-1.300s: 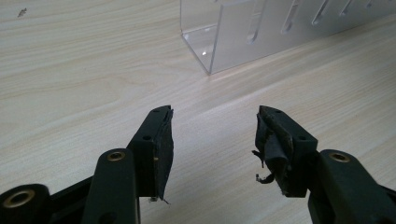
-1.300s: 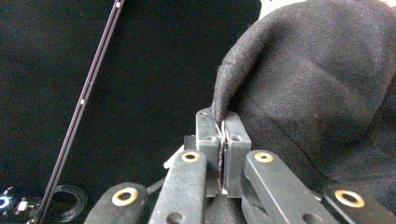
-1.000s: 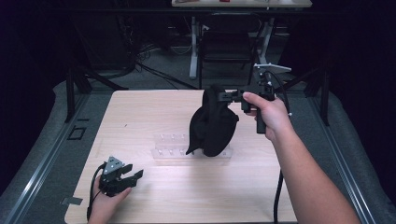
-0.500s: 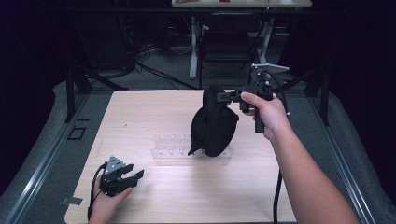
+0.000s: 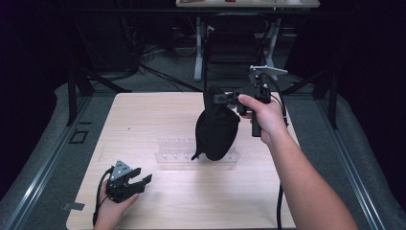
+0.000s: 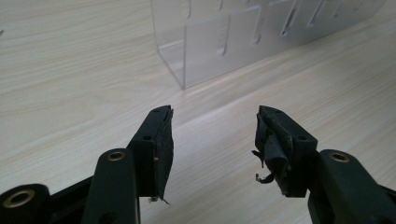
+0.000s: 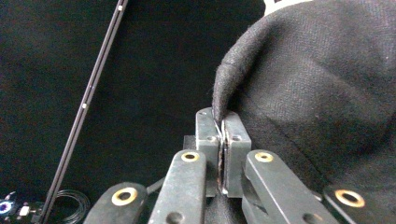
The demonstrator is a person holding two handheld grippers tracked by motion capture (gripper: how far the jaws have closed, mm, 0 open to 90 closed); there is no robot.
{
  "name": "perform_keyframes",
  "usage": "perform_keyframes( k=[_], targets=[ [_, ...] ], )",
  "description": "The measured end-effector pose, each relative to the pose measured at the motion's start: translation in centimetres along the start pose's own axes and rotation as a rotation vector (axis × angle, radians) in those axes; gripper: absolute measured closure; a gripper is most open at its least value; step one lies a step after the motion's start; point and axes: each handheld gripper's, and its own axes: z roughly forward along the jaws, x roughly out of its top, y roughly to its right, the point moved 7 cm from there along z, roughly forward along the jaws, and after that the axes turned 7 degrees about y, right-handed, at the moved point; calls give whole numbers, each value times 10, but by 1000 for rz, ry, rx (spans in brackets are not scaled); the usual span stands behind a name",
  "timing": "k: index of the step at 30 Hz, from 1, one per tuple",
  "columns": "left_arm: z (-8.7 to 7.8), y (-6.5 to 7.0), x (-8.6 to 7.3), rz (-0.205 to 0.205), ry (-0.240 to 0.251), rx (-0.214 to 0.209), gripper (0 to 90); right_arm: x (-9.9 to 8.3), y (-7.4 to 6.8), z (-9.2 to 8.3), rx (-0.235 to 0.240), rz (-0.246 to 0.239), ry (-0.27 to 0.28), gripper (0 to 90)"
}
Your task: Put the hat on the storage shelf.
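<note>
A black fabric cap hangs in the air above the table's middle, pinched at its edge by my right gripper, which is shut on it. In the right gripper view the jaws meet on the cap's rim, and the cap fills the right side. Under the cap a clear acrylic rack with slots lies on the table. My left gripper rests open near the front left of the table. In the left gripper view its jaws stand apart over bare wood, with the rack just ahead.
The light wooden table is bordered by grey floor and metal rails. Dark desk legs, a chair and cables stand beyond the far edge. A cable trails from each gripper.
My right gripper has lifted the cap slightly and shifted it a little to the right. The left gripper has stayed where it was.
</note>
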Motion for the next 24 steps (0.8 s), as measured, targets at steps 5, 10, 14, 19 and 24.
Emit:
perform_keyframes(
  k=[5, 10, 14, 19, 24],
  targets=[
    [-3, 15, 13, 31, 35, -25, 468, -2, -3, 9, 17, 4, -5, 883],
    [0, 30, 23, 71, 46, -58, 495, -4, -7, 18, 26, 0, -5, 883],
    [8, 42, 36, 100, 62, -71, 524, -4, -8, 23, 37, 2, -10, 882],
    [17, 57, 55, 111, 80, -108, 555, -4, -10, 29, 45, 4, -9, 882],
    [26, 69, 66, 121, 84, -133, 572, -6, -10, 33, 51, 1, -13, 881]
  ],
)
